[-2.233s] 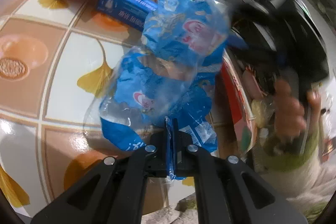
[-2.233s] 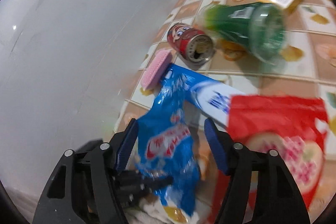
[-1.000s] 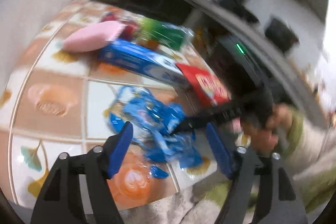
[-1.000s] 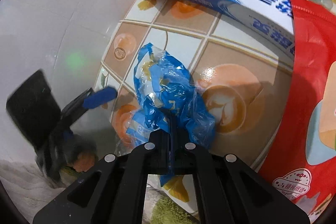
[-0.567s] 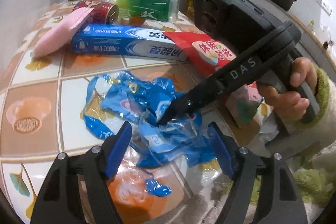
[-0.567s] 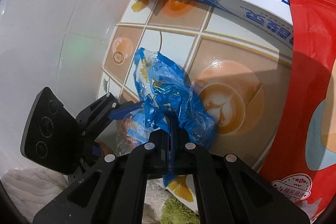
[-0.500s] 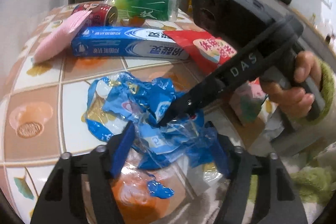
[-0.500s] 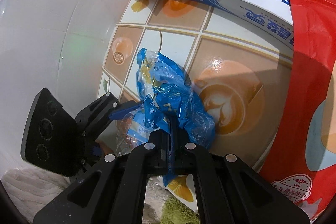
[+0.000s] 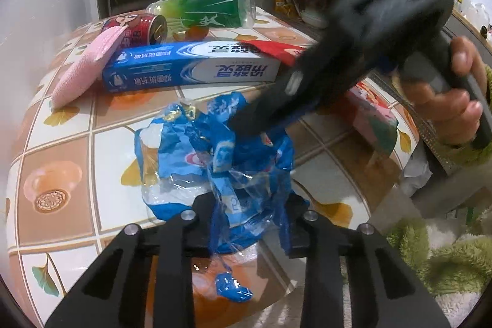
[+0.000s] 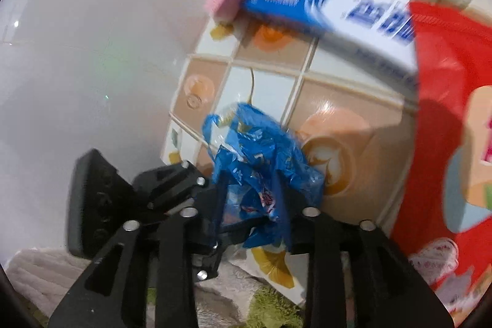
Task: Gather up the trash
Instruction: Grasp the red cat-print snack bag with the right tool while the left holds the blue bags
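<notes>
Handoff underway: left gripper (image 9: 249, 217) jaws just closing on blue wrapper (image 9: 215, 156) at lower centre, near table (image 9: 55, 149) edge. Right gripper (image 10: 250, 205) jaws just opened, wrapper loose between them (pads apparently clear). Wrapper now left's to bin.

Toothpaste box (image 9: 190, 66) behind bare tiles (image 9: 61, 149)

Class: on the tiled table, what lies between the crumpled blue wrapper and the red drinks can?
The blue toothpaste box, lying between the blue wrapper and red can, clearest in the left wrist view.
</notes>
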Motion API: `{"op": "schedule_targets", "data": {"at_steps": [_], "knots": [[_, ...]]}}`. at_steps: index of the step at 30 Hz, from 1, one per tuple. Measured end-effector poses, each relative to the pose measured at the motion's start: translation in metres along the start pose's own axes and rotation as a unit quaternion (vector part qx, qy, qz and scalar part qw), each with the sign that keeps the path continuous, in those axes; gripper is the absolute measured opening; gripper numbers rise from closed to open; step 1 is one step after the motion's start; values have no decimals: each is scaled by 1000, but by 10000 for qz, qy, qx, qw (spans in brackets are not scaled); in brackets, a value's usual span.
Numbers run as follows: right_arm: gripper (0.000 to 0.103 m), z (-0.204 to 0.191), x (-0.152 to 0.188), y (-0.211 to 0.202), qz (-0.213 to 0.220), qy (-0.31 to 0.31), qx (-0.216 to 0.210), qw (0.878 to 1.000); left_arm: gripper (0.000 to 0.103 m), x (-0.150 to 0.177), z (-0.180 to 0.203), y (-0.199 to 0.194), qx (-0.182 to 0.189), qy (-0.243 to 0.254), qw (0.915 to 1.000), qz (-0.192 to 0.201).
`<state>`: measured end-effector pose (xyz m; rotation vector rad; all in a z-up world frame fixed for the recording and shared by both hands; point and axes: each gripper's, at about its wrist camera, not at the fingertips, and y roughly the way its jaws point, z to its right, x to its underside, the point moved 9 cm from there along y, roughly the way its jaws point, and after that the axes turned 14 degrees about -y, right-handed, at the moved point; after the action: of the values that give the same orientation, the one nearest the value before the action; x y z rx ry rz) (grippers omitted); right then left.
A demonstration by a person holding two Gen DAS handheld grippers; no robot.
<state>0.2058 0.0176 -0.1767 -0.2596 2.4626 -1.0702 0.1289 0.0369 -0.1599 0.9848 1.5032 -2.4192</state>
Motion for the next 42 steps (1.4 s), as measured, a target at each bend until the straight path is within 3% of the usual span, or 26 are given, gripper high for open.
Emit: {"op": "schedule_targets", "data": {"at_steps": [8,12,17,24,27,30,33,35,42], "knots": [[71,-7,5,-112,1348,-141,684,9884,14,-2,-6,-1,-141,-71,9999,22],[78,32,31,-163,1856,392,1272,9736,12,-4,-6,0,-149,-127,9998,52],[79,100,78,-164,1757,1431,1618,9605,10,-6,-7,2,-183,-154,9997,67],[76,125,86,-144,1583,1538,1548,9630,9,-7,-7,2,-214,-135,9997,69],[70,122,77,-132,1429,1332,1708,9658,9,-7,-7,3,-229,-144,9996,82],[55,120,74,-123,1242,1133,1934,9666,9,-7,-7,3,-247,-158,9995,94],[36,120,75,-119,1088,963,2243,9636,9,-7,-6,3,-257,-172,9995,105],[13,121,77,-114,1030,1005,2177,9654,9,-8,-6,4,-261,-167,9995,112],[1,119,84,-111,1205,1106,1968,9667,9,-8,-6,4,-292,-130,9994,128]]}}
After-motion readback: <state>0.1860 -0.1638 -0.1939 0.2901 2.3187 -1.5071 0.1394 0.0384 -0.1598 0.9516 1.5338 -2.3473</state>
